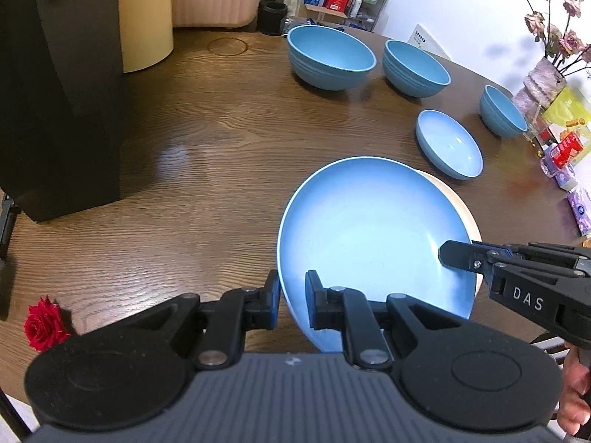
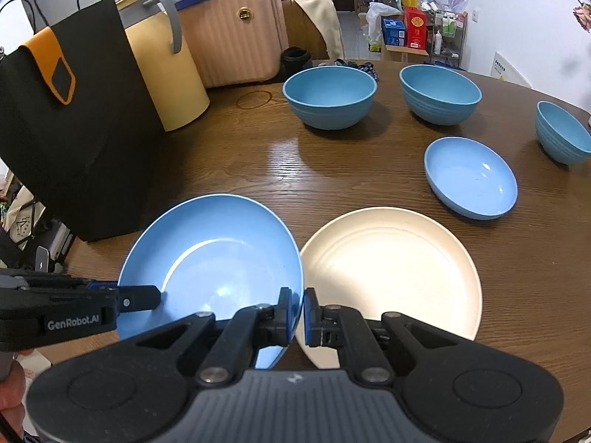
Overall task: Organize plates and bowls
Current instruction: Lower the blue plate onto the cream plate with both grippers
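Blue plate (image 2: pixel 210 254) pinched at opposite rims by left gripper (image 1: pixel 291 301) and right gripper (image 2: pixel 298 315), cream plate (image 2: pixel 391 273) fully shown only in right view, red rose (image 1: pixel 44 323) only in left, plate seemingly lifted

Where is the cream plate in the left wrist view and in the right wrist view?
Left wrist: cream plate, lower right, mostly hidden behind the blue plate.
Right wrist: cream plate, lower centre-right, in full view, right of the blue plate.
Shared landmark: the shallow blue bowl, beyond it.

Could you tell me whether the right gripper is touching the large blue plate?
Touching: in the right wrist view, the right gripper pinches the large blue plate by its rim.
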Motion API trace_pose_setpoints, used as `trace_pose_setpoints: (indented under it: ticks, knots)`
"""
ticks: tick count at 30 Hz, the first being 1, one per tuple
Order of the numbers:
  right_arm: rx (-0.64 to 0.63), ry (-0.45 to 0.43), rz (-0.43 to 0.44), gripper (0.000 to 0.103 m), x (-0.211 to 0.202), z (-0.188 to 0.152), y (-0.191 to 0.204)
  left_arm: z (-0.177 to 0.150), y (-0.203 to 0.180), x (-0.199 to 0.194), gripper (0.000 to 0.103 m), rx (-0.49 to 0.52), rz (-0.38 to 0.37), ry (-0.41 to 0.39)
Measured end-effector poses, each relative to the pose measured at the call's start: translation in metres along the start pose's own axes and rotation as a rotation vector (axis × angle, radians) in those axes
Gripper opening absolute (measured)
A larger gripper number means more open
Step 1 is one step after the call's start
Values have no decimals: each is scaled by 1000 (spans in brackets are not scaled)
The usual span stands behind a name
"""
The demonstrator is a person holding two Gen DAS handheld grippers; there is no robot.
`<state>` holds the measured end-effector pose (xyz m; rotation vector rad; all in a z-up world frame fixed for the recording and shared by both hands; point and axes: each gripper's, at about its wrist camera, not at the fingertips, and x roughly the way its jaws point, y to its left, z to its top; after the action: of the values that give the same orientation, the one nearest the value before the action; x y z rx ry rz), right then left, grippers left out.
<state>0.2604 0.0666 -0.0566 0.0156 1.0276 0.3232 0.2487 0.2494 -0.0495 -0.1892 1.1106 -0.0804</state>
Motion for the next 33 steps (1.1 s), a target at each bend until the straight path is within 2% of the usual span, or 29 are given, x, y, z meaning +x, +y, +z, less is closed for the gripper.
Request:
trace_pose_setpoints:
  ticks: [14, 33]
  knots:
    - [16, -7, -26, 6, -13, -7, -39, 2, -40, 11, 14, 24, -24, 7]
    - [71, 22, -50, 6, -9, -14, -89, 10, -78, 41, 15, 58, -46, 40]
